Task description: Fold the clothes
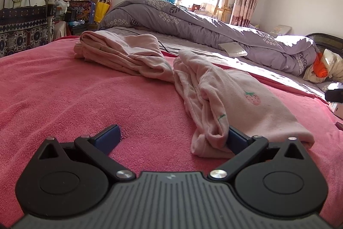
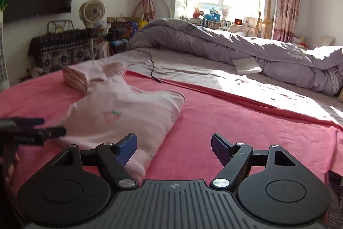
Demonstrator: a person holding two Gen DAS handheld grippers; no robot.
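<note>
Left tongs [image 1: 172, 138] and right tongs [image 2: 174, 148] both gape wide, holding nothing, flanking the pink garment [image 1: 235, 100]; pinch its near hem corners evenly before lifting.

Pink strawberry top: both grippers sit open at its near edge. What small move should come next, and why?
Probably shut the left gripper on the near hem of the top. Its jaws stand open, and one pad already touches the bunched fabric there. The right gripper is open too, with one pad over the same edge, so both could then lift it.
</note>
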